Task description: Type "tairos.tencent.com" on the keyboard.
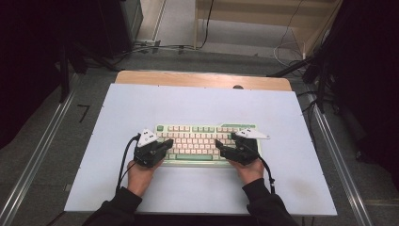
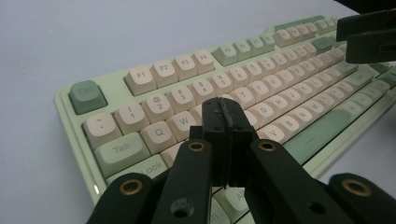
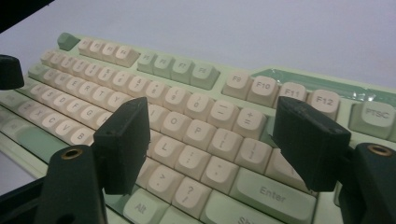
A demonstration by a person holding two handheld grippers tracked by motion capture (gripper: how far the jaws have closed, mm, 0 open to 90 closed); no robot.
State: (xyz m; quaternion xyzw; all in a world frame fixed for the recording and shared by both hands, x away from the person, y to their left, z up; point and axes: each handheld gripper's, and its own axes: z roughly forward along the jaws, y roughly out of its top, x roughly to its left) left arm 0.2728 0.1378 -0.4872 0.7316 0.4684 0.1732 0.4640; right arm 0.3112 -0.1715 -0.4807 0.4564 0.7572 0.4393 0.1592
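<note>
**Two grippers over a green keyboard**

A white mat (image 1: 141,103) covers the wooden table (image 1: 202,78); nothing lies between grippers and keys. The left gripper (image 2: 227,122), jaws clenched together on nothing, hovers over the left letter keys of the keyboard (image 1: 207,141), which lies mid-mat. The right gripper (image 3: 212,142), jaws spread wide, hangs above the keys beside Enter.

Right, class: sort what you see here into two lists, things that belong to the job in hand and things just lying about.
In the job:
- keyboard
- left gripper, fingers shut, above the letter keys
- right gripper, fingers open, above the right-hand keys

Just lying about:
- white board under the keyboard
- wooden table edge
- cables on the floor
</note>
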